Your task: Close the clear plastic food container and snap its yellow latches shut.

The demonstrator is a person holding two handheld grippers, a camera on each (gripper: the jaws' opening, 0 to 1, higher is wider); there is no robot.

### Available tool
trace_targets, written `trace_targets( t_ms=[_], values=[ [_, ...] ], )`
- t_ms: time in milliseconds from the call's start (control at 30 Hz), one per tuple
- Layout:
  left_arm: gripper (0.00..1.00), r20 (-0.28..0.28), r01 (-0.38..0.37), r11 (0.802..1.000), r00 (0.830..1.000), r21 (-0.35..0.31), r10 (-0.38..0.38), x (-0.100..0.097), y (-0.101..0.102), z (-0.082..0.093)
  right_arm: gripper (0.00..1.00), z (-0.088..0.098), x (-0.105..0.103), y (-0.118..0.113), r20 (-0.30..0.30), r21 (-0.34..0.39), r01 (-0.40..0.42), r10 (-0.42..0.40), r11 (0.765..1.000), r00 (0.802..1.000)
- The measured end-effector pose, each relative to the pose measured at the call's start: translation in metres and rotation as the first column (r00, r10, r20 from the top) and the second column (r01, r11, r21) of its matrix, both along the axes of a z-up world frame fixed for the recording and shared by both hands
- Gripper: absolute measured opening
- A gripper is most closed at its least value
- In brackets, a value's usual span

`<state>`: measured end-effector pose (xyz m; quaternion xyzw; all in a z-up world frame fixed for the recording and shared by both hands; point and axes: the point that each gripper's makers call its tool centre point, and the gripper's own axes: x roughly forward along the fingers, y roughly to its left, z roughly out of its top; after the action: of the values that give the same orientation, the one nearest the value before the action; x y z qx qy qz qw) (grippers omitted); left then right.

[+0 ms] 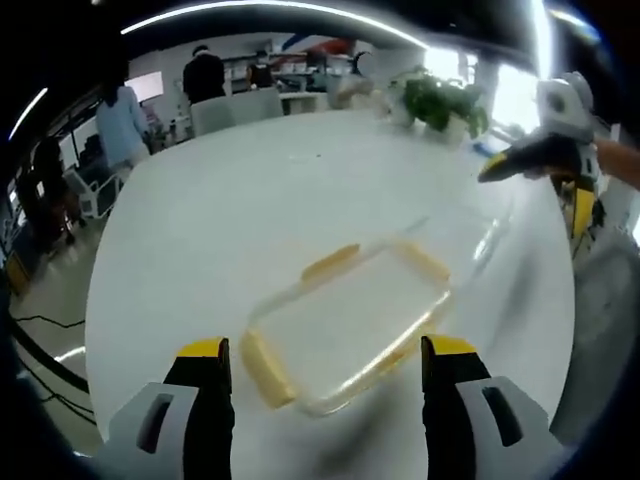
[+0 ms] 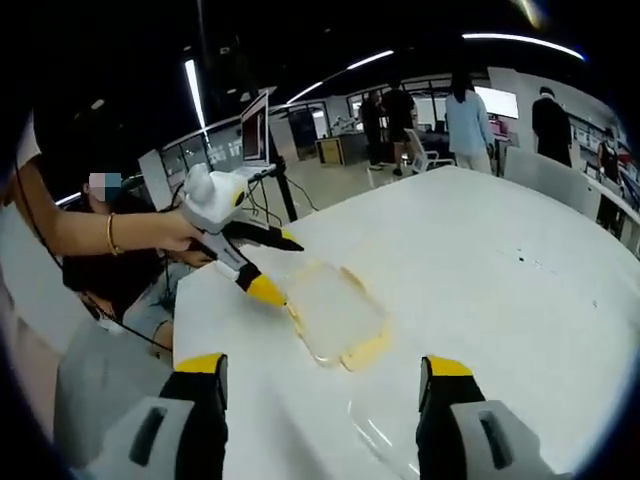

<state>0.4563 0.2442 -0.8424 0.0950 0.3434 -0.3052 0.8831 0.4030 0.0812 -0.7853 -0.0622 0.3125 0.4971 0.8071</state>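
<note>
Your left gripper (image 1: 325,350) has its fingers (image 1: 205,350) spread wide apart, nothing between them, their yellow tips pointing forward. Your right gripper (image 2: 325,367) is the same: fingers (image 2: 203,365) parted and empty. In the right gripper view, your left hand (image 2: 165,232) wraps the left gripper's handle, forearm extended and a bracelet at the wrist, with the yellow-tipped fingers angled downward and parted.
</note>
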Motion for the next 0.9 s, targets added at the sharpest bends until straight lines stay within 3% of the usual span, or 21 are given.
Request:
trace_targets(
  t_ms=[500, 633, 867, 900],
  values=[
    [0.76, -0.013, 0.080, 0.996, 0.997, 0.041, -0.080, 0.005, 0.009, -0.004, 0.77, -0.014, 0.021, 0.019, -0.002, -0.039, -0.065, 0.065, 0.997, 0.998],
    [0.76, -0.028, 0.186, 0.980, 0.982, 0.068, -0.185, -0.002, 0.006, -0.004, 0.77, -0.019, 0.023, 0.023, -0.012, -0.051, -0.089, 0.089, 0.995, 0.996],
    [0.76, -0.053, 0.243, 0.962, 0.970, 0.121, -0.238, 0.002, 0.004, -0.013, 0.77, -0.028, 0.023, 0.033, -0.046, -0.054, -0.134, 0.132, 0.989, 0.990],
    [0.76, -0.078, 0.294, 0.947, 0.955, 0.126, -0.286, -0.003, 0.001, -0.016, 0.77, -0.029, 0.023, 0.033, -0.045, -0.064, -0.147, 0.145, 0.987, 0.988]
  ],
)
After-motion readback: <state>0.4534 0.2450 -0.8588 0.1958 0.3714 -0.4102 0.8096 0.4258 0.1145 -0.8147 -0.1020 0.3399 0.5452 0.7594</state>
